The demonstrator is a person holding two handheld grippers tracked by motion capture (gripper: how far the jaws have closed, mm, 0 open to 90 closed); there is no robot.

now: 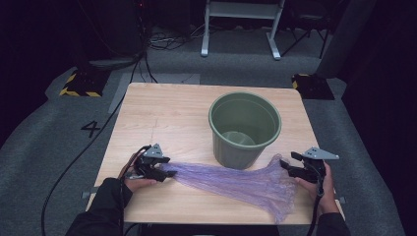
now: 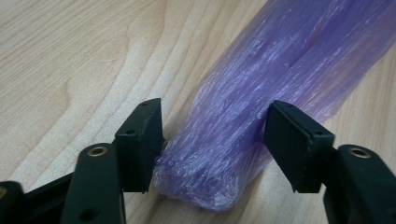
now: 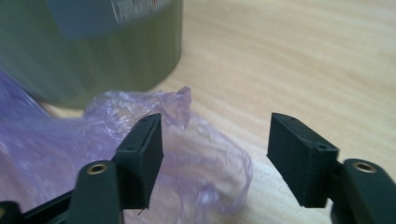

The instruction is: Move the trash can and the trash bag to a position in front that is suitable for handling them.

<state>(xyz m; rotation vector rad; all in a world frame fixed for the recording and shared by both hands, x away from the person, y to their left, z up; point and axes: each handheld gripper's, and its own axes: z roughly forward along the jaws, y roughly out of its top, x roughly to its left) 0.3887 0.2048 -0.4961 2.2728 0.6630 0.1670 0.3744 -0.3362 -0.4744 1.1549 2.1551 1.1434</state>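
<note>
A thin purple plastic bag [image 1: 236, 179] lies stretched across the near part of the wooden table [image 1: 162, 113], from left to right in front of a green bucket [image 1: 244, 129]. My left gripper [image 1: 167, 172] sits at the bag's bunched left end. In the left gripper view that end [image 2: 219, 154] lies between the jaws of the left gripper [image 2: 215, 123], almost filling the gap but not squeezed. My right gripper [image 1: 287, 167] is open at the bag's crumpled right end. In the right gripper view the film [image 3: 46, 158] lies under and left of the right gripper [image 3: 215, 135], which holds nothing.
The bucket [image 3: 93, 51] stands upright, close behind the bag, with its near wall just beyond my right jaws. Bare wood stretches to the left of the bucket. Beyond the table are grey carpet, cables and a white stand [image 1: 241, 24].
</note>
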